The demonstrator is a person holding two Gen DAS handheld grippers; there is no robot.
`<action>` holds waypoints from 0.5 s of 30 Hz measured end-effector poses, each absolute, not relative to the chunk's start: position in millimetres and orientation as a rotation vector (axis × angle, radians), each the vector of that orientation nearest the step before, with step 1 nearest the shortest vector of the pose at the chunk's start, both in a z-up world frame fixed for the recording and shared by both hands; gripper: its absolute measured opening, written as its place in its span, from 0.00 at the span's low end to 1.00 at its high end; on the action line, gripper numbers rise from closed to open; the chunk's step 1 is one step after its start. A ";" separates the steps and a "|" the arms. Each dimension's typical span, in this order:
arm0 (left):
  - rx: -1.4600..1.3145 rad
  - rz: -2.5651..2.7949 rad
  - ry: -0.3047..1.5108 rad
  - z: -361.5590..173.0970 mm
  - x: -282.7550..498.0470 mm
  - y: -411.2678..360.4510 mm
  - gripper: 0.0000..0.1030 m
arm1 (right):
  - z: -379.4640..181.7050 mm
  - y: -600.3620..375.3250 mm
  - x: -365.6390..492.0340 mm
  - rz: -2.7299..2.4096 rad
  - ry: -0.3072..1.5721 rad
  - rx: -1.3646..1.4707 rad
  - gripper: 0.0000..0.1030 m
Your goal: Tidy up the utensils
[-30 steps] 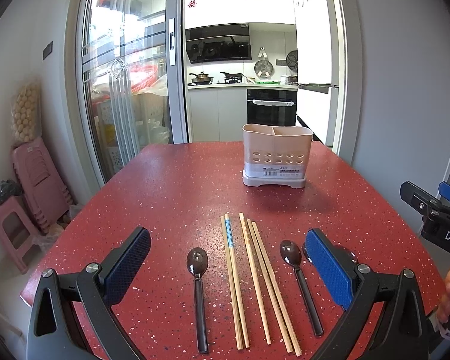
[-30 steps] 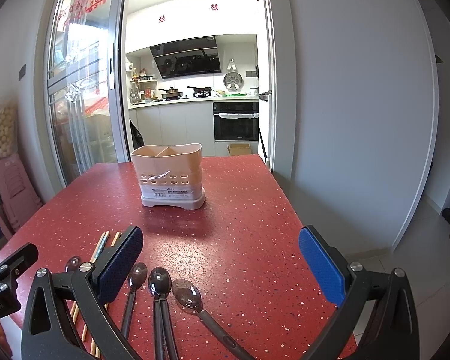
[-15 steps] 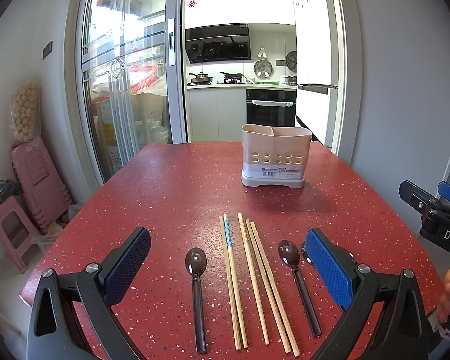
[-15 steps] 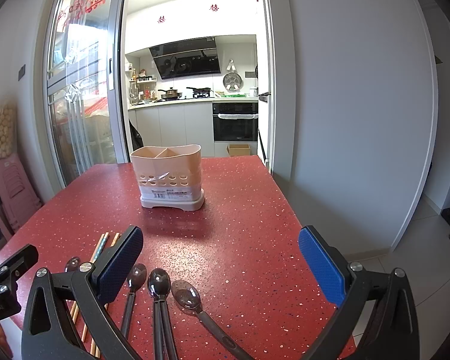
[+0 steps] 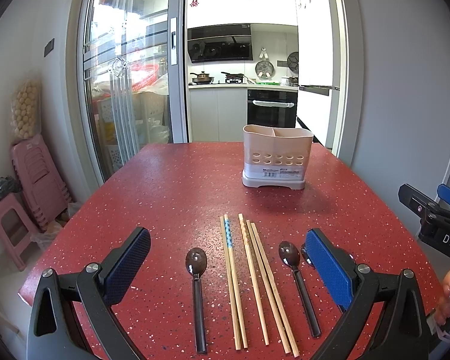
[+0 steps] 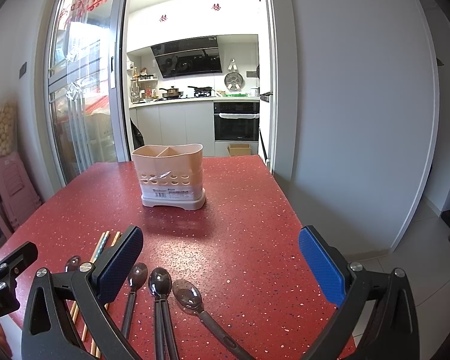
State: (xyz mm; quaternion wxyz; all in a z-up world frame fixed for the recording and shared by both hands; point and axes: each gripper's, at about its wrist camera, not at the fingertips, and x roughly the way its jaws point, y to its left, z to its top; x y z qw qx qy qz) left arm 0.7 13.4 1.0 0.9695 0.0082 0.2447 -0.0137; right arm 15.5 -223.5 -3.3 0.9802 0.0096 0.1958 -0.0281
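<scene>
A beige two-compartment utensil holder (image 5: 276, 157) stands far on the red table (image 5: 177, 198); it also shows in the right wrist view (image 6: 170, 177). Several wooden chopsticks (image 5: 249, 276) lie side by side near the front edge, between two dark spoons (image 5: 196, 288) (image 5: 297, 282). The right wrist view shows more dark spoons (image 6: 160, 300) and the chopstick tips (image 6: 105, 240). My left gripper (image 5: 225, 267) is open and empty above the chopsticks. My right gripper (image 6: 222, 267) is open and empty above the spoons.
The table's right edge (image 6: 288, 207) drops to a tiled floor by a white wall. Pink stools (image 5: 30, 180) stand left of the table. A glass sliding door (image 5: 126, 90) and a kitchen lie beyond. The right gripper's body (image 5: 435, 219) shows at the left view's right edge.
Both views have shifted very slightly; the utensils sit a touch lower and nearer in frame. Nothing was taken hold of or moved on the table.
</scene>
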 end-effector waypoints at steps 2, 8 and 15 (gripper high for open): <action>0.015 -0.027 0.495 1.0 0.6 13.1 1.00 | -3.4 -222.4 15.6 -0.056 0.397 0.017 1.00; 0.012 -0.023 0.504 -0.4 1.5 13.9 1.00 | -4.8 -221.4 16.1 -0.055 0.401 0.015 1.00; 0.007 -0.021 0.509 -0.4 3.5 16.2 1.00 | -5.4 -220.9 16.6 -0.055 0.402 0.017 1.00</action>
